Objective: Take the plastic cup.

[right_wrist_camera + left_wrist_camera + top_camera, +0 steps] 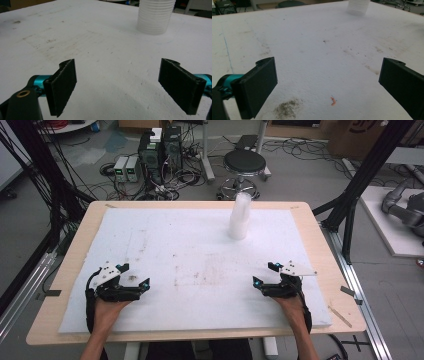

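A stack of white ribbed cups point(239, 217) stands upright toward the far side of the tabletop point(70, 251), a little right of its middle, on the white foam sheet point(190, 245) that covers most of the wood. In the right gripper view the stack point(155, 15) rises ahead and slightly right of centre, its stacked rims showing as fine rings; in the left gripper view it point(358, 6) sits far off at the top edge, blurred.

Both grippers are well apart from the stack, near the person's edge of the sheet. The right hand-held gripper point(264, 274) rests low over the foam with its jaws spread wide and nothing between them. The left hand-held gripper point(134, 275) also stands wide open over bare foam. A dark smudge point(287, 109) and a small orange scrap point(333, 101) lie on the sheet just ahead of it.

Beyond the tabletop, a black stool point(244, 164) stands on the floor among cables.
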The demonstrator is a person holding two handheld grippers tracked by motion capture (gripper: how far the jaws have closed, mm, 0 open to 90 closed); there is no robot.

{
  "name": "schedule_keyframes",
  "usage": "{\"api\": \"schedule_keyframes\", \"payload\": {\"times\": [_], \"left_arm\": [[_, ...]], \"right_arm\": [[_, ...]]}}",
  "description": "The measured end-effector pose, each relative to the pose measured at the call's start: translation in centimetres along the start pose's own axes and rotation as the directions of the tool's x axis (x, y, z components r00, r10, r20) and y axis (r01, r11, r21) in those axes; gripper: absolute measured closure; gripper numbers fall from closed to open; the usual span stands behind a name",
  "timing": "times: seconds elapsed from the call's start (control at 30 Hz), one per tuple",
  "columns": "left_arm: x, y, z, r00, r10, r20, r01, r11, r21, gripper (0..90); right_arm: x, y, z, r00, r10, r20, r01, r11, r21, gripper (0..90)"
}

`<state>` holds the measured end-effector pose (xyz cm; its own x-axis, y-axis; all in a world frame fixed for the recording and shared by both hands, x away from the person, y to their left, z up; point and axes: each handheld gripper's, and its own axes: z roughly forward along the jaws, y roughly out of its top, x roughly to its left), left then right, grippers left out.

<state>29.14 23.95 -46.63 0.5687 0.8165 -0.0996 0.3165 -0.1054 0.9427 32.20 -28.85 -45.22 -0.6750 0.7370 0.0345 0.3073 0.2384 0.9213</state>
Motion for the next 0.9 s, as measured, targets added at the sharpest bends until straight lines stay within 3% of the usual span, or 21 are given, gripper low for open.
{"api": "schedule_keyframes", "payload": {"times": [0.3,0.43,0.7,0.9], "left_arm": [[-0.1,0.0,0.0,1.0000,0.006,0.004,-0.006,1.0000,-0.006,1.8],[0.0,0.0,0.1,1.0000,-0.003,0.003,0.003,1.0000,0.008,1.8],[0.3,0.1,0.2,0.9996,-0.026,0.008,0.026,0.9996,0.016,1.8],[0.3,0.0,0.1,0.9996,-0.027,0.011,0.027,0.9996,0.012,1.8]], "right_arm": [[0.0,1.1,-0.6,0.9998,0.000,-0.018,-0.001,0.9996,-0.029,14.4],[-0.5,3.1,-1.5,0.9993,-0.004,-0.038,0.002,0.9986,-0.052,14.4],[-1.8,6.2,-2.2,0.9982,-0.039,-0.045,0.037,0.9986,-0.038,14.3],[-3.7,10.2,-2.5,0.9970,-0.047,-0.061,0.045,0.9984,-0.034,13.4]]}}
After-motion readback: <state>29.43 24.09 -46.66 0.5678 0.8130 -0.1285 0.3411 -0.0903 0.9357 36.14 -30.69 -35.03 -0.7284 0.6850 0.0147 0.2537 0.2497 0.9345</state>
